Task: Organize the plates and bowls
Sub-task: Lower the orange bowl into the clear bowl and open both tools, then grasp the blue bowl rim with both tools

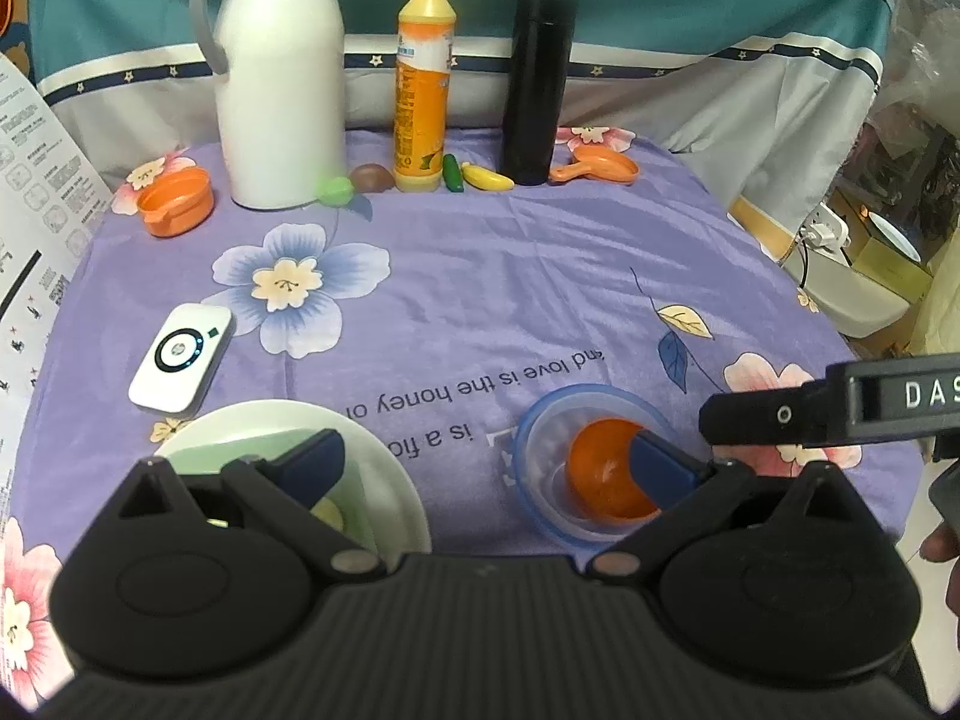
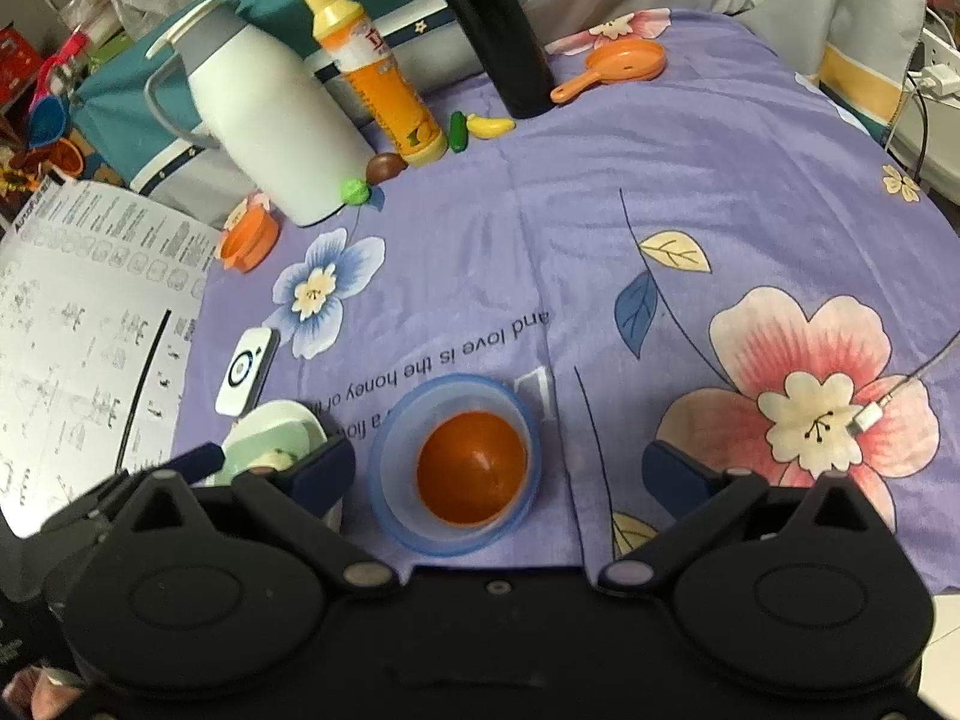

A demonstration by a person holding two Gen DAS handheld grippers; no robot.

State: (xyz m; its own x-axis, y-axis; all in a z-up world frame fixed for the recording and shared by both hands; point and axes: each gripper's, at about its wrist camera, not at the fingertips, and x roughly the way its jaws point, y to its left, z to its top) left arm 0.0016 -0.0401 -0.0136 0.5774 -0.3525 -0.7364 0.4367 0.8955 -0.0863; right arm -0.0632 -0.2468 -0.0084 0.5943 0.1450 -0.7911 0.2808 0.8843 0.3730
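Note:
A clear blue bowl (image 1: pixel 540 420) (image 2: pixel 390 456) stands on the purple flowered cloth with a smaller orange bowl (image 1: pixel 600 474) (image 2: pixel 474 468) nested inside it. To its left lies a white plate (image 1: pixel 390 468) holding a pale green dish (image 1: pixel 240 450) (image 2: pixel 276 429). My left gripper (image 1: pixel 486 456) is open and holds nothing; one finger hangs over the white plate, the other over the orange bowl. My right gripper (image 2: pixel 498 459) is open too, its fingers standing on either side of the blue bowl without touching it. Its black body (image 1: pixel 840 408) shows at the right of the left wrist view.
At the back stand a white jug (image 1: pixel 279 78), an orange bottle (image 1: pixel 423 90) and a black flask (image 1: pixel 537 90), with small toy fruit, an orange toy pan (image 1: pixel 603 167) and an orange toy pot (image 1: pixel 177 201). A white device (image 1: pixel 180 357) lies left. A printed sheet (image 2: pixel 78 330) hangs over the left edge.

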